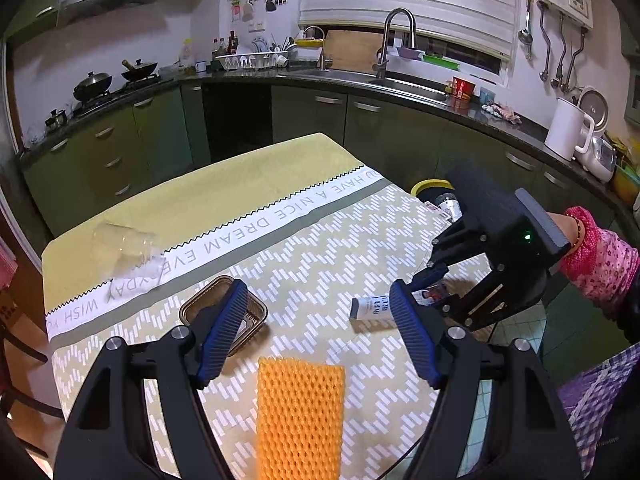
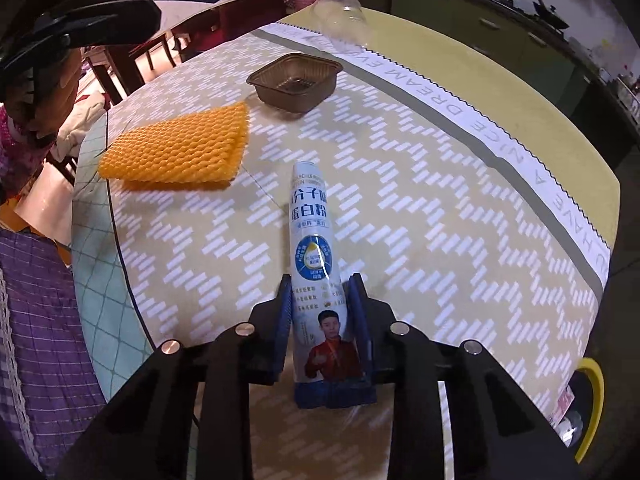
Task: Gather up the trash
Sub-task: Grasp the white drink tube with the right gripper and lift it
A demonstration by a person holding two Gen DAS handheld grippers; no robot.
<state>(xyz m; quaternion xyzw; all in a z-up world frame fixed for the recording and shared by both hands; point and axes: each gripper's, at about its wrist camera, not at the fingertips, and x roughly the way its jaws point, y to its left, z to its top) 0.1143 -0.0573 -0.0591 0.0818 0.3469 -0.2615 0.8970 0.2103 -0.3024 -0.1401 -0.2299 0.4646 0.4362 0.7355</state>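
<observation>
The right hand-held gripper (image 2: 325, 320) pinches the long white printed packet (image 2: 316, 264), which lies on the table (image 2: 440, 208) nearer than the flat orange foam net (image 2: 180, 148). The packet looks thin and slick, so it could slide out when lifted. This gripper tips steeply down. The left hand-held gripper (image 1: 316, 332) hangs spread and empty over the net. Beyond the net sit the brown plastic tray (image 2: 296, 80) and, farther still, the clear plastic cup (image 2: 340, 16).
</observation>
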